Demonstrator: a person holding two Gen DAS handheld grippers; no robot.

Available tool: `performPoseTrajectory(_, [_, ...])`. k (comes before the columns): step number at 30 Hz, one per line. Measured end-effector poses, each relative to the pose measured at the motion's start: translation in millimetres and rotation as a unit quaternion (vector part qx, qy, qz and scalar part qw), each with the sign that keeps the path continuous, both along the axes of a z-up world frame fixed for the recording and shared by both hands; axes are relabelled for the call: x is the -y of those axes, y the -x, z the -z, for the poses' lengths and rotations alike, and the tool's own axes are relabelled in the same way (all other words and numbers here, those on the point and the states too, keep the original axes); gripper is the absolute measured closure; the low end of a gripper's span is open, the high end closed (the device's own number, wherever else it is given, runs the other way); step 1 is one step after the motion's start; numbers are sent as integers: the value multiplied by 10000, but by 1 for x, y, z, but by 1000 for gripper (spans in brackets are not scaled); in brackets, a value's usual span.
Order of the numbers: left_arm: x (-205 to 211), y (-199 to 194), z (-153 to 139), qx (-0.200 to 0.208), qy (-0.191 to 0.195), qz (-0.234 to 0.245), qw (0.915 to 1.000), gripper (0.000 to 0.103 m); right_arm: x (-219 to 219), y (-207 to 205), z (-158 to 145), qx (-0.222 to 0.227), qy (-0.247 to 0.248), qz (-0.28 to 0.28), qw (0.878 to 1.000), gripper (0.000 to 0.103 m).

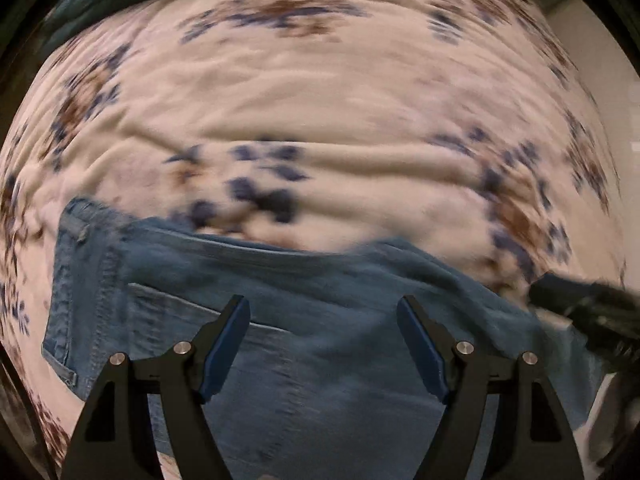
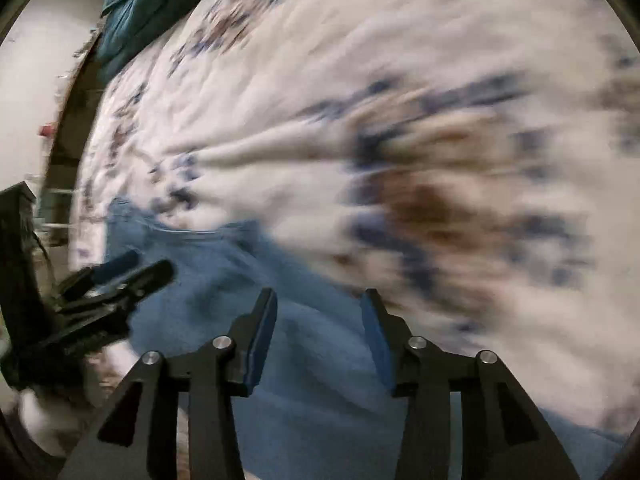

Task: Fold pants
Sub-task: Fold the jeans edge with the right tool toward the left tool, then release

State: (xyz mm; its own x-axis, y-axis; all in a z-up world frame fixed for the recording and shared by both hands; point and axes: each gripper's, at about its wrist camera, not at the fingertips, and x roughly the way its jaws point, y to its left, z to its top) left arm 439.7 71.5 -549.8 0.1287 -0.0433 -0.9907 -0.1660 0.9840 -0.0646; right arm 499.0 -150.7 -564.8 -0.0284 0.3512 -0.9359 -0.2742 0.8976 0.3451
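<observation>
Blue denim pants (image 1: 304, 304) lie folded on a white floral bedspread (image 1: 320, 100), waistband and back pocket at the left. My left gripper (image 1: 323, 308) is open and empty just above the denim. My right gripper (image 2: 320, 304) is open and empty over the pants (image 2: 224, 280) near their right edge. The right gripper shows at the right edge of the left wrist view (image 1: 592, 308). The left gripper shows at the left of the right wrist view (image 2: 116, 276). Both views are motion-blurred.
A teal pillow or blanket (image 2: 152, 4) lies at the head of the bed. The bed's left edge, a wall and dark furniture (image 2: 16, 216) show at the left of the right wrist view. The bedspread (image 2: 400, 120) stretches wide beyond the pants.
</observation>
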Motion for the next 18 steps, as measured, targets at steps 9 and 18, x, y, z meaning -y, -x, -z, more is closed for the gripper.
performPoseTrajectory(9, [75, -24, 50, -263, -754, 941, 9924, 28, 68, 34, 50, -313, 1122, -88, 9932, 80])
performPoseTrajectory(18, [62, -33, 33, -117, -677, 538, 9962, 28, 160, 49, 33, -258, 207, 2098, 9772, 83])
